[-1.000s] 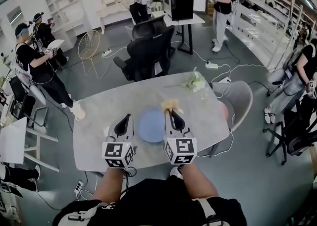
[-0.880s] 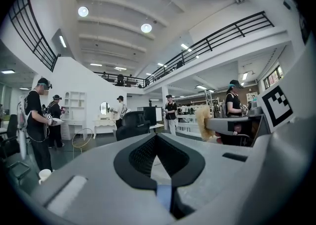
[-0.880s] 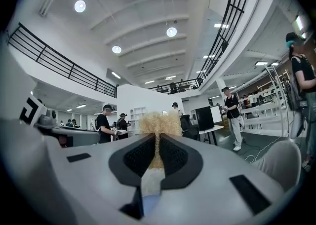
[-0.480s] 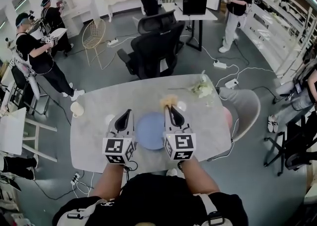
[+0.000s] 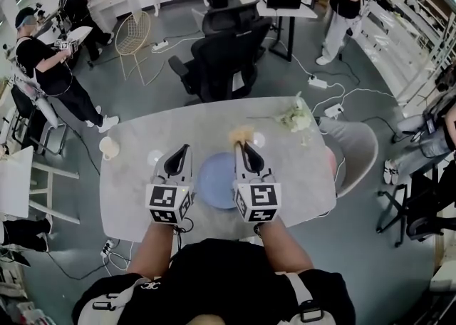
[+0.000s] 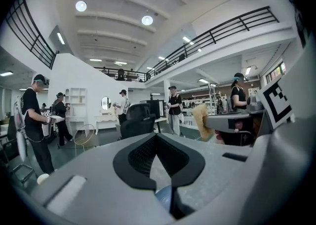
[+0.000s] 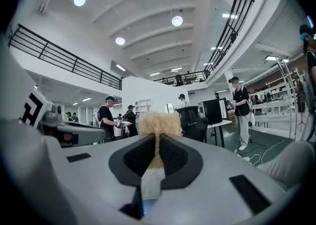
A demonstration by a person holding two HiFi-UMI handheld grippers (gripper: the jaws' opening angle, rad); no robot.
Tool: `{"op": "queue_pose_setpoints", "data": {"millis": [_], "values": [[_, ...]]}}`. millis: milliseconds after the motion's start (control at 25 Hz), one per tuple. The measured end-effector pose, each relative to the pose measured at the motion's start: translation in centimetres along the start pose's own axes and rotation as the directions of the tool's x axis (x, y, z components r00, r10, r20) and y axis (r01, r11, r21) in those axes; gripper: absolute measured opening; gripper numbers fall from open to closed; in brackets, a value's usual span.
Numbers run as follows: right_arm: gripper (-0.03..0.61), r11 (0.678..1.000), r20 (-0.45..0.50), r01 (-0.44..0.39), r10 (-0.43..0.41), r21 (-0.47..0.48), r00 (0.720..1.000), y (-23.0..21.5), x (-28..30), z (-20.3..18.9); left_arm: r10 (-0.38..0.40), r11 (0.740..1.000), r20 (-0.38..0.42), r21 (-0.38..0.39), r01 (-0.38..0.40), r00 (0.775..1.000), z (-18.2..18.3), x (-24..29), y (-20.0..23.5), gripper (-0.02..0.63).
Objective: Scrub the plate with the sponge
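Left gripper (image 5: 185, 151): jaws closed together, nothing gripped.
Right gripper (image 5: 239, 149): clamped on sponge (image 5: 242, 134), tuft jutting past tips.
Plate (image 5: 216, 181): between both grippers, on table (image 5: 142, 138).

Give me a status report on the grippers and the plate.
Left gripper shut, empty, left of plate. Right gripper shut on sponge, near the far rim. Plate flat on table, nothing blocking.

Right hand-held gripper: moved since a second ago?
Yes, slightly. Against the round blue plate, the right hand-held gripper, shut on the yellow fluffy sponge, has slid forward, away from the person.
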State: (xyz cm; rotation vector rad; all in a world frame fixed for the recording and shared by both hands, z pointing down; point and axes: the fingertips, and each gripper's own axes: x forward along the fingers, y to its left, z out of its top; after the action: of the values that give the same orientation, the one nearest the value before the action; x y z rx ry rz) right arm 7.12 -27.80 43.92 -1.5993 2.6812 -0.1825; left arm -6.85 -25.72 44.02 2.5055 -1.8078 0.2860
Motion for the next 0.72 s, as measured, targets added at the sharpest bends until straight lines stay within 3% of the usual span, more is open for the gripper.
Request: {"op": "queue_pose_setpoints", "data": {"millis": [120,280,720], "values": [[0.028,1.000,-0.008,0.001,-0.001,-0.002,1.000,0.5,0.2,-0.3,-0.025,1.000,-0.060,0.010,0.025,0.998,-2.1,0.7,0.0,0.030],[0.028,1.000,-0.032,0.014,-0.014,-0.013,0.999,0.6,0.4,-1.0,-0.046,0.999,-0.154,-0.035,0.041,0.987,-6.1,1.5,0.4,0.063],[0.028,0.997,-0.104,0.063,-0.067,-0.036,0.992,-1.0,-0.7,-3.2,-0.068,0.997,-0.384,-0.063,0.047,0.921,-17.0,2.9,0.5,0.063]]}}
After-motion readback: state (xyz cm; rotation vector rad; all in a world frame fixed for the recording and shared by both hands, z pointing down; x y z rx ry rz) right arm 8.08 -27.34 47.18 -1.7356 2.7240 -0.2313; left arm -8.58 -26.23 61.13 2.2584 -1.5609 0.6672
